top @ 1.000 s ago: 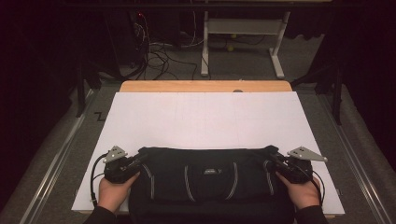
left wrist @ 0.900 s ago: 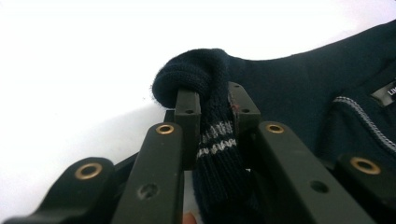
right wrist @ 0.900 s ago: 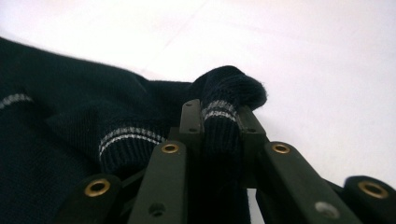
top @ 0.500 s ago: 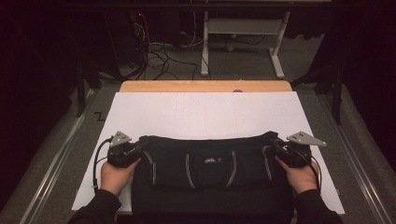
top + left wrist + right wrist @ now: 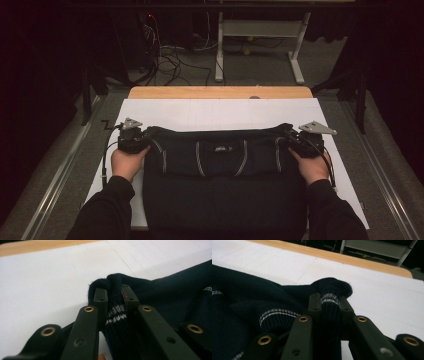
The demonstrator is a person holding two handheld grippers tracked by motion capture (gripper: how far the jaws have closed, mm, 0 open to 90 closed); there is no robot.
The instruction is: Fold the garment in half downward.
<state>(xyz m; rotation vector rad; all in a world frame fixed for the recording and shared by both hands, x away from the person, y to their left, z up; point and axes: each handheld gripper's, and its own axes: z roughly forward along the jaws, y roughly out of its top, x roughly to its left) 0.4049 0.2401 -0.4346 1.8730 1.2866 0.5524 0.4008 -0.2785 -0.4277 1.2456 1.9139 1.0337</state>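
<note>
From the high view, you have a dark navy sweater (image 5: 222,165) spread across the near half of the white sheet (image 5: 220,115) that covers the table. Your left gripper (image 5: 141,141) sits at the sweater's left upper corner and your right gripper (image 5: 295,142) at its right upper corner, each with your hand (image 5: 126,162) just behind it. The sweater's top edge stretches between the two grippers, with pale vertical stripes showing on the folded band below that edge. Beyond the sweater, the bare wooden table edge (image 5: 220,92) runs along the far side of the sheet.

In the left gripper view, your jaws are drawn in narrow and clamp a bunched fold of the sweater (image 5: 116,302); the knit, with a pale striped trim, bulges up over the jaw tips. The rest of the sweater trails off to the right, above the sheet (image 5: 45,287).

In the right gripper view, your jaws are likewise pinched on a striped fold of the sweater (image 5: 332,293), which rounds over the tips. The sweater's body lies to the left of that fold.
</note>
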